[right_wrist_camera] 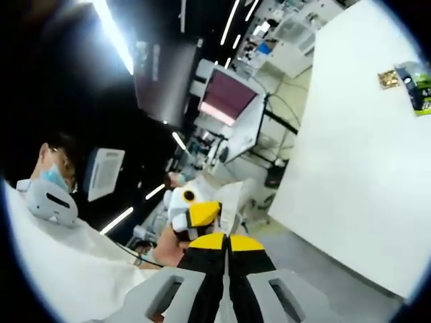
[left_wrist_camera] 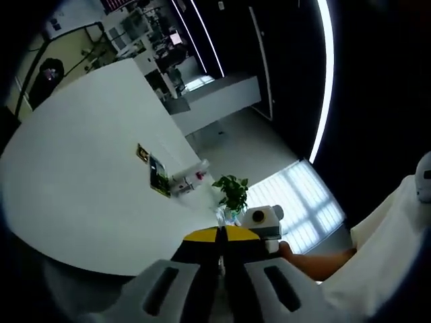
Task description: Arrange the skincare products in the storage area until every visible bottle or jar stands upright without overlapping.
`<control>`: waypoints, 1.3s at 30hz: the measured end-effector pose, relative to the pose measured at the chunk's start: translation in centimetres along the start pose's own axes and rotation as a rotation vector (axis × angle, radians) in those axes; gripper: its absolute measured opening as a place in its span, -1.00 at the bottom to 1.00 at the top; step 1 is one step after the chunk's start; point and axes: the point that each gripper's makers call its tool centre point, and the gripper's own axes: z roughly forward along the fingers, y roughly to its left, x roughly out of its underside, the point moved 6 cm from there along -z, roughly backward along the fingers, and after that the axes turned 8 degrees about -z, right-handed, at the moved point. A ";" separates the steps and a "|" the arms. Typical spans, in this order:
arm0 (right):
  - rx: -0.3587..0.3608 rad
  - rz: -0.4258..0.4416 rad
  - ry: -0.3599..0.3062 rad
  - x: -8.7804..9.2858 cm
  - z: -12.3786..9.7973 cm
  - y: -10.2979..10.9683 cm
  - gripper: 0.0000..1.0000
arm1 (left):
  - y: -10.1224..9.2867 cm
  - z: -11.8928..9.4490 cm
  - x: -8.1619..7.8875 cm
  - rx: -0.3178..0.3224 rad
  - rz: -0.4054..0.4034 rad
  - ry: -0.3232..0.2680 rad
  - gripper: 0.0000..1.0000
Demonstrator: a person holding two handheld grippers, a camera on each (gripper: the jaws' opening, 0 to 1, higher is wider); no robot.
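Note:
On the white table [left_wrist_camera: 81, 175] lies a small cluster: a dark green box [left_wrist_camera: 159, 176], a small yellow-dark packet [left_wrist_camera: 142, 153] and white bottles [left_wrist_camera: 186, 182] that seem to lie on their sides, too small to tell apart. My left gripper [left_wrist_camera: 221, 233] hangs well off the table's edge, its yellow-tipped jaws pressed together with nothing between them. Beside it the right gripper [left_wrist_camera: 261, 219] is held in a hand. In the right gripper view my right gripper [right_wrist_camera: 227, 239] is shut too, with the left gripper [right_wrist_camera: 196, 214] just beyond it. The green box [right_wrist_camera: 417, 86] and packet [right_wrist_camera: 388, 79] sit far off.
A leafy plant [left_wrist_camera: 232, 191] in a glass vase stands near the table's edge, next to the bottles. The table [right_wrist_camera: 357, 148] has a wide bare top. A person in white [right_wrist_camera: 47, 195] stands at the left, and a monitor [right_wrist_camera: 227, 94] sits on a desk behind.

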 end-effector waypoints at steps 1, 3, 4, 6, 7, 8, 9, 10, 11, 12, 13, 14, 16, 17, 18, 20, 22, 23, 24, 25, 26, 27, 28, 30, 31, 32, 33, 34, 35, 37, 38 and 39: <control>0.000 -0.001 0.003 0.0 0.1 0.0 -1.00 | 0.0 -0.1 0.0 -0.005 0.010 0.001 -1.00; 0.000 -0.004 0.014 0.0 0.4 0.1 -1.00 | 0.0 -0.3 0.0 -0.014 0.043 0.003 -1.00; -0.002 -0.007 0.023 0.1 0.5 0.2 -1.00 | -0.1 -0.5 0.0 -0.018 0.068 0.004 -1.00; -0.005 -0.007 0.031 0.1 0.6 0.2 -1.00 | -0.2 -0.8 -0.1 -0.029 0.117 0.008 -1.00; -0.007 -0.007 0.035 0.1 0.7 0.2 -1.00 | -0.2 -1.0 -0.1 -0.036 0.142 0.010 -1.00; -0.006 -0.005 0.039 0.1 0.8 0.2 -1.00 | -0.2 -1.0 -0.2 -0.045 0.168 0.014 -1.00; -0.005 -0.004 0.043 0.1 0.9 0.1 -1.00 | -0.1 -1.0 -0.3 -0.055 0.193 0.019 -1.00; -0.004 -0.002 0.047 0.1 1.0 0.0 -1.00 | -0.1 -1.0 -0.4 -0.064 0.219 0.023 -1.00; -0.003 0.000 0.047 0.0 1.0 0.0 -1.00 | -0.1 -0.9 -0.5 -0.071 0.245 0.027 -0.99; -0.002 0.002 0.048 -0.1 1.1 0.0 -1.00 | -0.1 -0.9 -0.7 -0.078 0.271 0.031 -0.98; -0.001 0.004 0.048 -0.2 1.1 -0.1 -1.00 | 0.0 -0.8 -0.8 -0.086 0.298 0.035 -0.97; -0.001 0.001 0.048 -0.3 1.1 -0.1 -1.00 | 0.0 -0.8 -1.0 -0.095 0.319 0.040 -0.96; -0.001 -0.004 0.048 -0.5 1.0 -0.3 -1.00 | 0.2 -0.6 -1.3 -0.112 0.362 0.052 -0.92; 0.002 -0.002 0.047 -0.6 1.0 -0.5 -1.00 | 0.5 -0.6 -1.5 -0.134 0.405 0.050 -0.91; 0.006 -0.001 0.047 -0.6 1.0 -0.6 -1.00 | 0.7 -0.6 -1.7 -0.156 0.448 0.047 -0.91; 0.014 0.004 0.043 -0.6 0.8 -0.9 -1.00 | 1.0 -0.5 -2.1 -0.186 0.524 0.035 -0.94; 0.023 0.012 0.037 -0.7 0.6 -1.3 -1.00 | 1.3 -0.3 -2.4 -0.201 0.590 0.016 -1.00; 0.027 0.018 0.031 -0.6 0.4 -1.5 -1.00 | 1.7 -0.1 -2.5 -0.209 0.581 0.005 -0.99; 0.032 0.025 0.025 -0.6 0.2 -1.7 -1.00 | 2.0 0.0 -2.7 -0.216 0.571 -0.005 -0.99; 0.036 0.031 0.019 -0.6 0.1 -2.0 -1.00 | 2.4 0.2 -2.8 -0.223 0.562 -0.016 -0.98; 0.044 0.038 0.014 -0.6 -0.1 -2.3 -1.00 | 2.8 0.3 -3.0 -0.248 0.563 -0.021 -0.99; 0.053 0.044 0.010 -0.5 -0.3 -2.7 -1.00 | 3.2 0.5 -3.1 -0.273 0.565 -0.026 -1.00; 0.061 0.051 0.005 -0.4 -0.5 -3.0 -1.00 | 3.6 0.6 -3.2 -0.298 0.566 -0.030 -1.00; 0.088 0.075 -0.018 -0.3 -1.0 -3.9 -1.00 | 4.3 1.0 -3.0 -0.337 0.563 -0.001 -1.00; 0.101 0.086 -0.029 -0.3 -1.3 -4.4 -1.00 | 4.6 1.2 -3.0 -0.357 0.561 0.013 -1.00; 0.117 0.102 -0.048 -0.3 -1.6 -4.9 -1.00 | 4.9 1.5 -2.8 -0.371 0.582 0.033 -1.00; 0.134 0.117 -0.067 -0.4 -1.8 -5.3 -1.00 | 5.1 1.7 -2.7 -0.385 0.604 0.053 -1.00; 0.150 0.133 -0.086 -0.4 -2.1 -5.8 -1.00 | 5.3 2.0 -2.5 -0.399 0.625 0.073 -1.00; 0.161 0.141 -0.102 -0.5 -2.4 -6.2 -1.00 | 5.4 2.1 -2.4 -0.410 0.650 0.079 -1.00; 0.182 0.157 -0.134 -0.7 -3.1 -6.9 -1.00 | 5.7 2.4 -2.3 -0.433 0.700 0.091 -1.00; 0.203 0.168 -0.146 -0.8 -3.6 -7.4 -1.00 | 6.0 2.4 -2.3 -0.446 0.712 0.103 -1.00; 0.225 0.180 -0.158 -0.9 -4.0 -7.8 -1.00 | 6.4 2.4 -2.2 -0.459 0.725 0.115 -1.00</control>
